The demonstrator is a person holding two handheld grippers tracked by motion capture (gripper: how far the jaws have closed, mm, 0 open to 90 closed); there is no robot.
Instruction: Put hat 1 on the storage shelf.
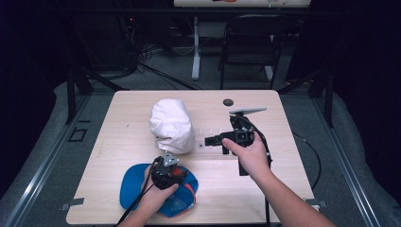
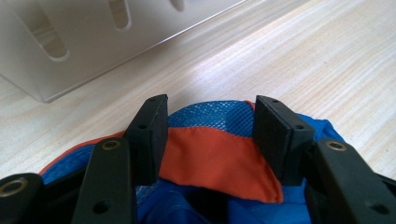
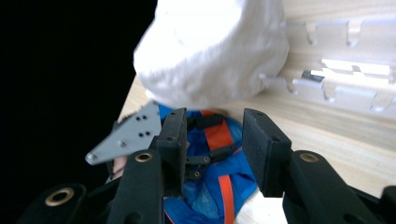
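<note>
both grippers, left (image 1: 166, 163) and right (image 1: 211, 140), jaws apart

A blue cap (image 1: 135, 187) with orange stripes and blue mesh lies flat and floppy at the near edge of the tabletop (image 1: 118, 123), left of the middle. Just behind it stands a puffy white cloth bag (image 1: 171, 124).

high view: looked down over table (image 1: 283, 123) from above | gripper views: sat low, close | shared: blue cap (image 1: 135, 184), white cloth (image 1: 171, 124)
</note>
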